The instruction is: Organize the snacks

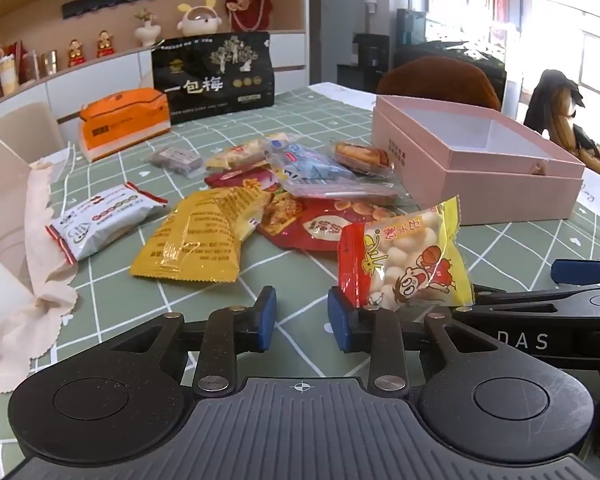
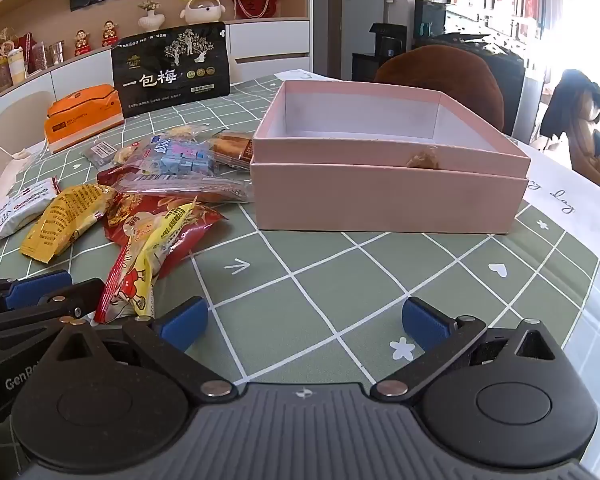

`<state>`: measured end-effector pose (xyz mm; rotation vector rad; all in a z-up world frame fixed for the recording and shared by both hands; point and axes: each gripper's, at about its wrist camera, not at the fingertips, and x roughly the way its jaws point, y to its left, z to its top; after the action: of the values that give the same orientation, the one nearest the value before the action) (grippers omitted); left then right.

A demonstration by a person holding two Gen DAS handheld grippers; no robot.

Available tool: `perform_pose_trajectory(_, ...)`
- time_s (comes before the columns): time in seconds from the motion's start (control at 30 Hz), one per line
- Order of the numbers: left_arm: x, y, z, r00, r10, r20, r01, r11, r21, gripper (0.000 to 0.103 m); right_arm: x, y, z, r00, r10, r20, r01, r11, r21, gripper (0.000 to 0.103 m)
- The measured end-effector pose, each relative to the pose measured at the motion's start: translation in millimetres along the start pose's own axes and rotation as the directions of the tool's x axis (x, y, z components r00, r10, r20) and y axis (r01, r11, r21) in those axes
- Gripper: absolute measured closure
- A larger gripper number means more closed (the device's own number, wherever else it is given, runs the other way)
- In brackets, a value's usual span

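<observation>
A pile of snack packets lies on the green checked tablecloth. A red-and-yellow packet of white balls [image 1: 404, 258] stands tilted just beyond my left gripper's right finger, between the two grippers; it also shows in the right wrist view [image 2: 140, 264]. My left gripper [image 1: 302, 320] is open and empty. My right gripper [image 2: 304, 322] is wide open and empty over bare cloth. An open, empty pink box [image 2: 384, 168] stands ahead of the right gripper; it also shows in the left wrist view [image 1: 480, 164].
A yellow packet [image 1: 204, 236], a white packet [image 1: 104, 218], a red packet [image 1: 320, 224] and a clear bag of blue sweets [image 2: 180, 160] lie in the pile. An orange tissue pack [image 1: 124, 122] and a black plum bag [image 1: 216, 76] stand behind. A cream cloth [image 1: 40, 240] lies left.
</observation>
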<state>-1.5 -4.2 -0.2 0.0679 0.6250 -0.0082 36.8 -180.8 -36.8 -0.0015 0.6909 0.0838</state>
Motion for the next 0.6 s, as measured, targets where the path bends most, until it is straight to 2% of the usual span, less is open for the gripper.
perform_pose_trajectory(0.03, 0.8, 4.0, 0.7, 1.0, -0.018, -0.007, 0.017, 1.0, -0.025, 0.069, 0.0, 0.0, 0.0, 1.0, 0.0, 0.0, 0.0, 1.0, 0.0, 0.0)
perform_pose_trajectory(0.6, 0.7, 4.6, 0.9, 1.0, -0.023, -0.012, 0.022, 0.999, -0.032, 0.069, 0.7, 0.6, 0.1, 1.0, -0.001, 0.002, 0.001, 1.0, -0.001, 0.0)
